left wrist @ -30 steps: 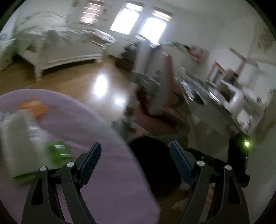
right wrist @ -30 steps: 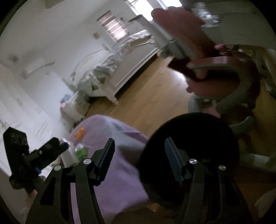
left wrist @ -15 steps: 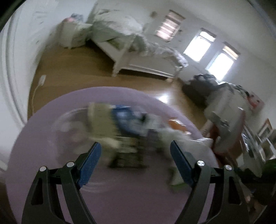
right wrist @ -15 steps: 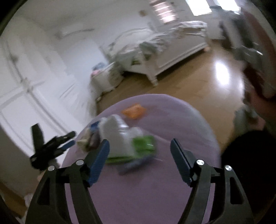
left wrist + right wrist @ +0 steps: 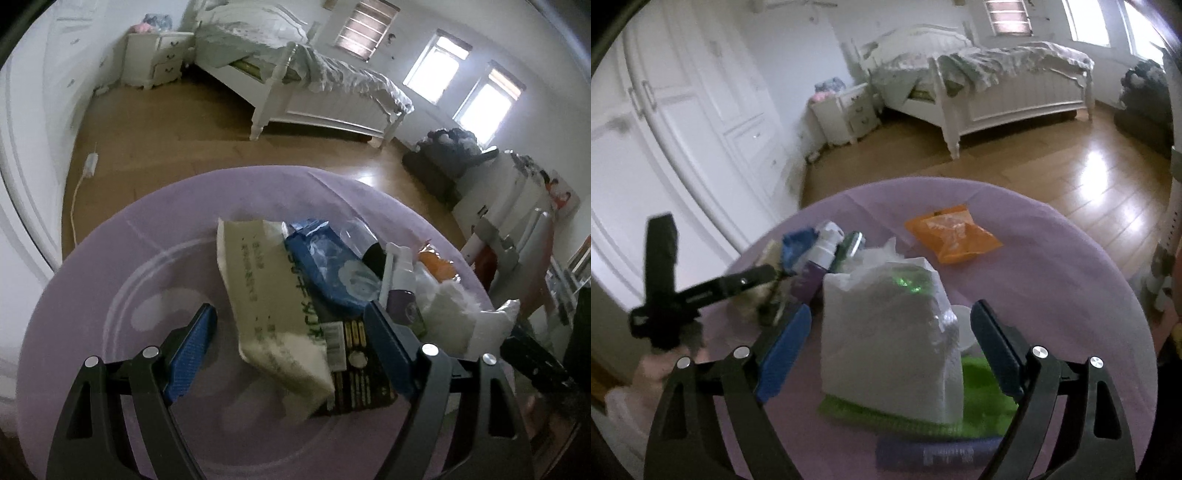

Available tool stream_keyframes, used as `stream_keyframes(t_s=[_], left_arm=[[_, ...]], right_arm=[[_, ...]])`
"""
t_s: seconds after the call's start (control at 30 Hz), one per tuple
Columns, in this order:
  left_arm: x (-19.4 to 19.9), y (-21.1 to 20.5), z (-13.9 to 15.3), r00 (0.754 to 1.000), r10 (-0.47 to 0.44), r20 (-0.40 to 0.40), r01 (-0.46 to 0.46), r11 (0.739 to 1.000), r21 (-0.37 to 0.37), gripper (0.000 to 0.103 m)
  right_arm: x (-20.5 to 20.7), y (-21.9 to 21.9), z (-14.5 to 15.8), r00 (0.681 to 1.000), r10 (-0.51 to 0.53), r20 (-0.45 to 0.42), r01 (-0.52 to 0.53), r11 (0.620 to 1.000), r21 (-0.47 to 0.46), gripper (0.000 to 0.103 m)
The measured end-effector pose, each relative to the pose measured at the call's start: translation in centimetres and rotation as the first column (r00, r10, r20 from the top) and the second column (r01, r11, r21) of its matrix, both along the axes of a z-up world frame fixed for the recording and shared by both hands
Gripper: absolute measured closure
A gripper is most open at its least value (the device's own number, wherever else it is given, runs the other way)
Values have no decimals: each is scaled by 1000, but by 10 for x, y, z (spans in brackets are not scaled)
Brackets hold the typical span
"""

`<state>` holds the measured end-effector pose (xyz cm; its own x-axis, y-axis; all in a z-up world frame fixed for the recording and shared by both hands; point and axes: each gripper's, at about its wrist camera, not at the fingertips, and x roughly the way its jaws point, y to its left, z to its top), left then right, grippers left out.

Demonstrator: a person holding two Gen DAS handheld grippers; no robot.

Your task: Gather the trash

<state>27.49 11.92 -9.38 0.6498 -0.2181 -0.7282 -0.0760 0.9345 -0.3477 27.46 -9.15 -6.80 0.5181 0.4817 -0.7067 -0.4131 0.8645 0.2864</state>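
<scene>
While both tools hang above the round table (image 5: 110, 258) draped in lilac cloth, the stock of trash lies as follows.

Item: cream tissue pack (image 5: 273, 295) with green print, lying flat and slantwise, directly ahead of the left gripper (image 5: 291, 350); its near corner falls between the spread fingers, likely the first candidate for pickup. Nothing is gripped; the jaws stand wide apart.

Item: blue wipes packet (image 5: 328, 269), resting partly on the cream pack's far edge.

Item: dark wrapper (image 5: 354, 373) with pale lettering and a barcode, tucked under the cream pack's right side, beside the left tool's right finger.

Item: small purple spray bottle (image 5: 400, 284) with white pump, lying among the heap; a clear bottle behind it is too blurred to describe.

Item: white plastic-wrapped bundle (image 5: 890, 332), standing upright on a green pack (image 5: 982, 398), centred ahead of the right gripper (image 5: 890, 354). Jaws released and empty, framing the bundle without touching it, which suggests an approach.

Item: orange snack bag (image 5: 951, 232), lying alone on the far side of the cloth, well apart from the heap.

Item: purple tube (image 5: 938, 454), lying crosswise at the near edge below the right tool.

No bin shows in either view. Judgement: collection not yet begun; all pieces sit on the table.
</scene>
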Motion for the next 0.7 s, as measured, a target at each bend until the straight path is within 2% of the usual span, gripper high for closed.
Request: stream_keyframes(t_s=[0.07, 0.1, 0.17, 0.2, 0.23, 0.3, 0.4, 0.43, 0.47, 0.53, 0.7], left_arm=[[0, -5, 0, 1000, -13, 1, 13, 999, 50, 23], [1, -7, -1, 1000, -14, 0, 14, 997, 73, 25], [-2, -12, -1, 1000, -14, 2, 13, 991, 134, 39], [-5, -12, -2, 1000, -12, 4, 12, 991, 136, 43], [-6, -10, -2, 1000, -8, 3, 8, 991, 134, 52], [-10, -5, -1, 1000, -8, 3, 8, 995, 100, 52], [-17, 3, -2, 1000, 11, 7, -11, 997, 70, 70], [-22, 6, 0, 1000, 17, 14, -18, 998, 57, 82], [-25, 7, 2, 1000, 20, 20, -21, 999, 40, 87], [-37, 12, 7, 999, 31, 43, -31, 1000, -3, 87], [-63, 8, 23, 995, 28, 95, -26, 1000, -17, 91]], right_arm=[[0, 3, -4, 1000, 2, 0, -2, 1000, 0, 22], [0, 2, -5, 1000, 2, -7, -2, 1000, 1, 39], [-4, -5, -7, 1000, 2, -7, -2, 1000, 22, 47], [-7, -7, -5, 1000, 2, -2, -2, 1000, 26, 50], [-10, -7, -5, 1000, 1, 1, -1, 1000, 29, 53], [-19, -13, -1, 1000, 1, 7, -2, 998, 62, 55], [-37, -26, 12, 1000, -6, 23, 3, 992, 126, 56], [-42, -29, 16, 1000, -7, 27, 4, 990, 139, 56], [-48, -34, 21, 999, -10, 33, 5, 988, 154, 56], [-61, -45, 28, 999, -18, 38, 11, 982, 189, 56], [-83, -70, 35, 998, -59, 26, 50, 968, 247, 56]])
